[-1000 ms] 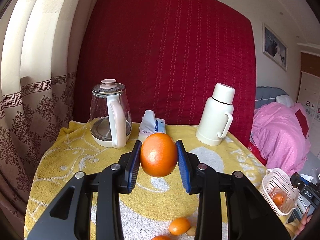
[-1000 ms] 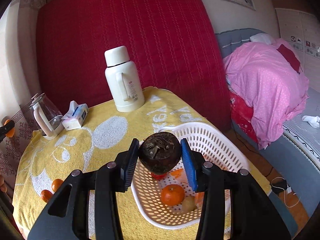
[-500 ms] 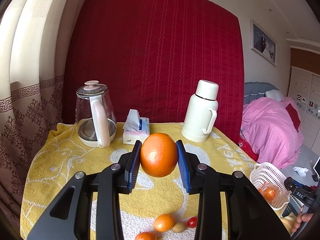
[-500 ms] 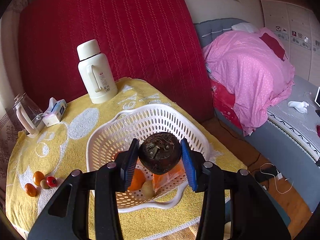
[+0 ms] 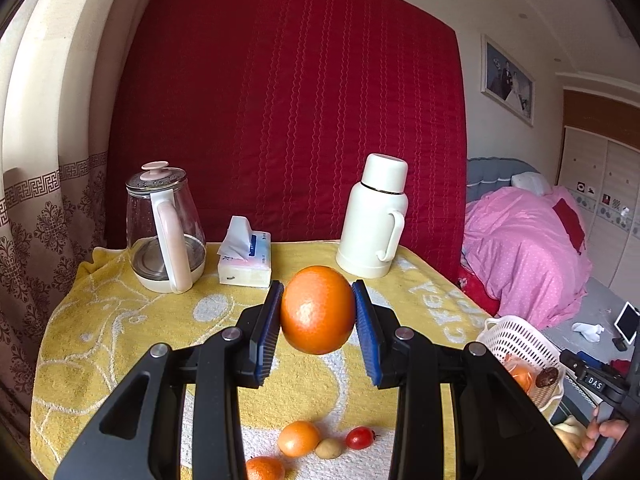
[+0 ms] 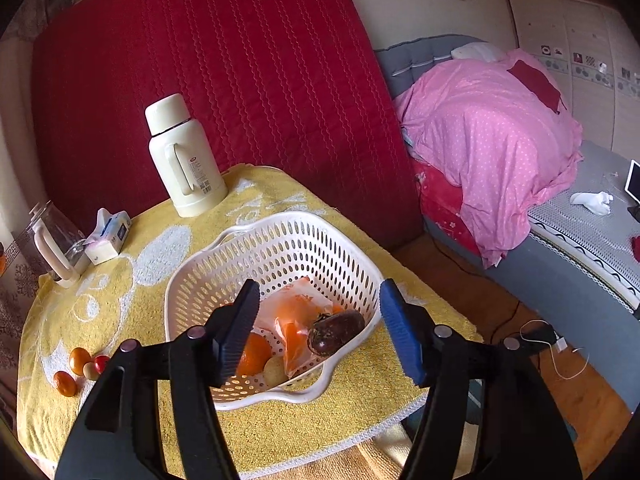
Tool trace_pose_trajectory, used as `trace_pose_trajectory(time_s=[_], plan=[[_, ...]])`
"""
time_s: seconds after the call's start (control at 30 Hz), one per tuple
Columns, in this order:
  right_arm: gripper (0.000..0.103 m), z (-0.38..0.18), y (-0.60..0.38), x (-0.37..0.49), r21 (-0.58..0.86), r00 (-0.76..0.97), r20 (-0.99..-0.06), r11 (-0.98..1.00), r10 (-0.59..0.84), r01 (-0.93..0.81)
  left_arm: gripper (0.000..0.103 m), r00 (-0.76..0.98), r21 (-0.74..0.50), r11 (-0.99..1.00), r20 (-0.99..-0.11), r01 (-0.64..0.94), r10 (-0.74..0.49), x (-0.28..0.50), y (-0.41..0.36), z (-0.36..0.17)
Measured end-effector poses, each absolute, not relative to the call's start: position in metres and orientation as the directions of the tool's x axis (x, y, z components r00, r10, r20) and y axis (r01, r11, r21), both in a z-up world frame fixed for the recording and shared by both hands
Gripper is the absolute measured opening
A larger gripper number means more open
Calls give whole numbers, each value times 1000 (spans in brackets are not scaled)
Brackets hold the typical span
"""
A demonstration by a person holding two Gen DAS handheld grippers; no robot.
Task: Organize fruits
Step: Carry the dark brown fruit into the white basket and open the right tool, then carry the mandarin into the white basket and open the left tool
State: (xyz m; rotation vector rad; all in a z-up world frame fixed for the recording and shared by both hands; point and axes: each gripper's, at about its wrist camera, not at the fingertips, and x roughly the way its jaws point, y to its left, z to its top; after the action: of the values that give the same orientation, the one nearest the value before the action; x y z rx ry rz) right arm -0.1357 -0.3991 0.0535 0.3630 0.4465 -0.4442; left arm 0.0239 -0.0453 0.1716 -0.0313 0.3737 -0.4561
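My left gripper (image 5: 318,336) is shut on a large orange (image 5: 317,309) and holds it above the yellow cloth (image 5: 120,320). My right gripper (image 6: 320,330) is open and empty above the white basket (image 6: 276,240). A dark brown fruit (image 6: 335,330) lies in the basket beside an orange packet (image 6: 294,312), an orange (image 6: 253,354) and a pale small fruit (image 6: 274,369). The basket also shows in the left wrist view (image 5: 520,338). Small oranges (image 5: 298,438), a pale fruit (image 5: 329,449) and a cherry tomato (image 5: 359,437) lie on the cloth below the left gripper.
A glass kettle (image 5: 164,228), a tissue pack (image 5: 245,256) and a cream thermos (image 5: 374,220) stand along the table's back. A red padded panel (image 5: 300,120) is behind. A bed with pink bedding (image 6: 488,132) is to the right. The basket sits near the table's front right edge.
My right gripper opened and the dark brown fruit dropped into the basket. My left gripper still holds the orange and has drawn back from the table a little.
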Motion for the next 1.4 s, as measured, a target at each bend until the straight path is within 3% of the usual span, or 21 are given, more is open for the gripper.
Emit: trace_pose_trajectory(time_s=[0.13,0.23,0.67,1.23,1.33,1.37,1.4], plan=[[71,53,-393,-139,227,823,-468,857,-321,463,35,820,-109,888,-347,447,-455,18,-54,172],[81,53,-394,-143,258,841,-460,863,-285,434,35,796,-126,873,-367,470,-482,14,-64,168],[84,68,-428,-165,270,868,-383,860,-316,432,35,666,-116,787,-467,606,-581,-11,-154,146],[85,74,-465,-173,298,864,-370,837,-343,460,35,421,-152,620,-609,769,-672,-31,-276,89],[86,73,-468,-174,309,861,-373,829,-345,466,39,413,-162,615,-609,772,-678,-31,-280,87],[87,73,-468,-174,310,861,-373,828,-346,467,45,409,-165,612,-607,774,-682,-29,-280,88],[88,73,-468,-174,310,861,-372,828,-345,466,58,408,-168,609,-603,775,-685,-29,-280,89]])
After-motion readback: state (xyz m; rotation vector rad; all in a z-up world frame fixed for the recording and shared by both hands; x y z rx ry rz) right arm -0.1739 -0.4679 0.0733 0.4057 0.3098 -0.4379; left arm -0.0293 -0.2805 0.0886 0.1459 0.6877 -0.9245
